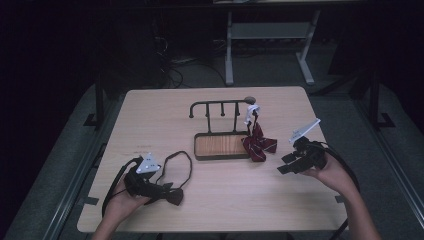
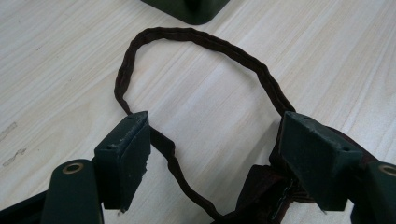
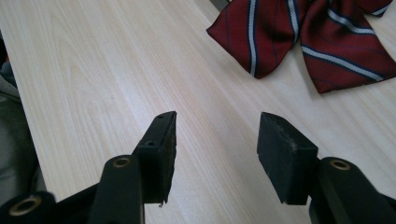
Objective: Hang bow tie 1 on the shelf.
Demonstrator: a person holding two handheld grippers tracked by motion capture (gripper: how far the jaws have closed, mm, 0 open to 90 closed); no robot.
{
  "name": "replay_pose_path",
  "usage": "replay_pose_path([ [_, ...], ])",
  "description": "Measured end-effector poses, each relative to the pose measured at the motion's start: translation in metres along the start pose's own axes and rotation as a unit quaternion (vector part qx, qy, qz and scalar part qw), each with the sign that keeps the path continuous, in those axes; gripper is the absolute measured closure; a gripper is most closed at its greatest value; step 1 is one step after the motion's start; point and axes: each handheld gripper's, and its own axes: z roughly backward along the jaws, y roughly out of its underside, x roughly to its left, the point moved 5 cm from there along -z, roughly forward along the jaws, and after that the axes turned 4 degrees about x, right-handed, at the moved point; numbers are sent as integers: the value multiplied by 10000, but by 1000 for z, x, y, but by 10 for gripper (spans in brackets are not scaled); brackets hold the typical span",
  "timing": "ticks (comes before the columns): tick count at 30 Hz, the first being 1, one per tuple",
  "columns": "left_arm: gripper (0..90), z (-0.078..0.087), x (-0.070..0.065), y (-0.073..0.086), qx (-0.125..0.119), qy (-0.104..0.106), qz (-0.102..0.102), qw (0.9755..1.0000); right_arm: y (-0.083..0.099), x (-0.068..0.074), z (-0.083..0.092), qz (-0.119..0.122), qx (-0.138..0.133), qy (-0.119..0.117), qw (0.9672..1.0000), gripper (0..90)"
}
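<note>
A dark bow tie (image 1: 175, 196) lies at the front left of the table, its strap (image 1: 181, 162) spread in a loop toward the rack. My left gripper (image 1: 159, 190) rests right at the bow. In the left gripper view it (image 2: 215, 126) is open, the strap (image 2: 210, 44) runs between its jaws and the bow (image 2: 261, 191) sits under the right one. A red striped bow tie (image 1: 258, 142) hangs from the rack's right end and droops onto the table. My right gripper (image 1: 283, 165) hovers just right of it, open (image 3: 218, 119) over bare wood, with the red tie (image 3: 299, 37) ahead.
A dark metal rack (image 1: 220, 107) stands mid-table on a tray with a wooden floor (image 1: 220, 145); a corner of its base (image 2: 191, 9) is in the left gripper view. A white tag (image 1: 251, 112) hangs at the rack's right end. A desk frame (image 1: 270, 35) stands beyond the table.
</note>
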Motion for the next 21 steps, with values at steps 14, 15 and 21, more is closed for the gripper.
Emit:
replay_pose_path([
  [14, 255, -1, -1, -4, 67, 54, -26, 10000, 12, 6, -6, -12, -91, 60, 9999, 440],
  [15, 256, -1, -1, -4, 98, 71, -36, 9999, 13, 7, -6, -21, -83, 62, 9999, 436],
  [21, 284, -1, 0, -8, 209, 110, -109, 9997, 18, 15, -9, 32, -134, 115, 9998, 421],
])
